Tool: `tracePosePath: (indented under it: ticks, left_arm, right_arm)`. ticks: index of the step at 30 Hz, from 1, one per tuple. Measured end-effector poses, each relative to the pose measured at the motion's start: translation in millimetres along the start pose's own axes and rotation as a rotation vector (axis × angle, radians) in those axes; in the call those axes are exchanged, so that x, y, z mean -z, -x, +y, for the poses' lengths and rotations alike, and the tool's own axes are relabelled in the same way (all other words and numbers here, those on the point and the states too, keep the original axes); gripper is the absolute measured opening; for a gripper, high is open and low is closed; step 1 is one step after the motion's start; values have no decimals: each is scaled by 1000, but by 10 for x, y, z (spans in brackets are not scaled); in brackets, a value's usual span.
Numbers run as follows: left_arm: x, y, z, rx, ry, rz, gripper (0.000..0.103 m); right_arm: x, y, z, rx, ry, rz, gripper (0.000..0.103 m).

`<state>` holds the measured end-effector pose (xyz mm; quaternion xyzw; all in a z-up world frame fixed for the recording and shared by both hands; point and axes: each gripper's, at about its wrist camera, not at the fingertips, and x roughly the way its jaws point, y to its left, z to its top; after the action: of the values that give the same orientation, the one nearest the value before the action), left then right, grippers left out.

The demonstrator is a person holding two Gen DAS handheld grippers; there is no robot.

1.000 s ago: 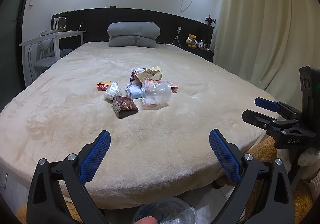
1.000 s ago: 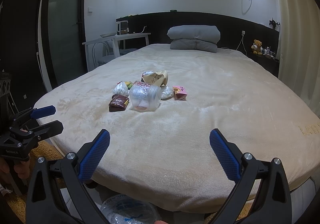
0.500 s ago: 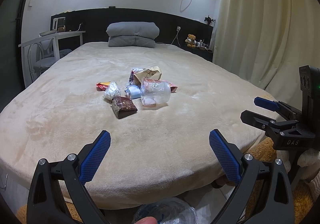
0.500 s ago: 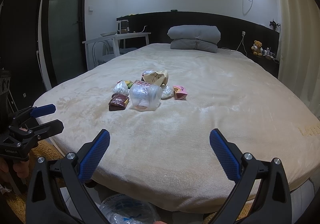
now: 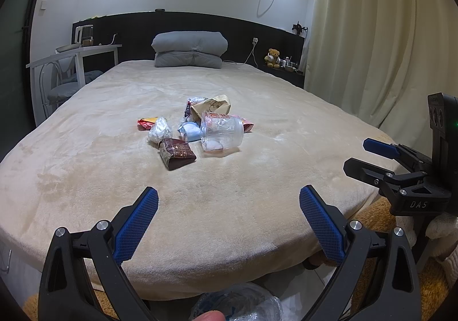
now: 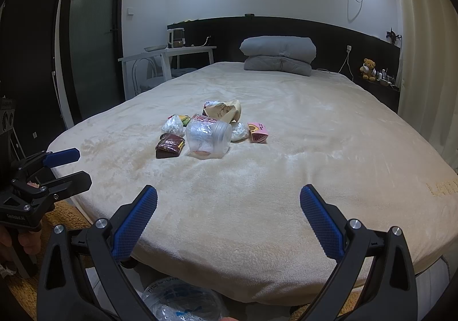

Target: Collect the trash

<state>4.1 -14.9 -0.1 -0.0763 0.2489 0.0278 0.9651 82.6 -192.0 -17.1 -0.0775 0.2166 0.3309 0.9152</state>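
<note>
A pile of trash lies mid-bed: a clear plastic cup (image 5: 221, 132) (image 6: 208, 137) on its side, a brown wrapper (image 5: 177, 152) (image 6: 169, 146), a clear crumpled bag (image 5: 159, 129) (image 6: 173, 125), a tan paper bag (image 5: 211, 105) (image 6: 224, 111), a red-yellow wrapper (image 5: 145, 123), a blue-white packet (image 5: 190, 131) and a pink box (image 6: 257, 132). My left gripper (image 5: 229, 216) (image 6: 61, 166) is open and empty, short of the bed's near edge. My right gripper (image 6: 229, 215) (image 5: 369, 156) is open and empty, likewise short of the pile.
The beige bed (image 5: 257, 183) (image 6: 315, 163) has a folded grey duvet (image 5: 189, 49) at its head. A white desk and chair (image 5: 71, 69) stand left, curtains (image 5: 372, 49) right. A clear plastic bag (image 5: 237, 303) (image 6: 183, 303) lies on the floor below the grippers.
Both views have shifted very slightly; the pile and both open grippers stay as they were.
</note>
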Motion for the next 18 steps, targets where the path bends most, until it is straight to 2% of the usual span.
tracePosePath:
  ticks: [18]
  left_arm:
    - [-1, -13, -15, -3, -4, 4, 97]
  right_arm:
    - [9, 2, -10, -1, 1, 9, 99]
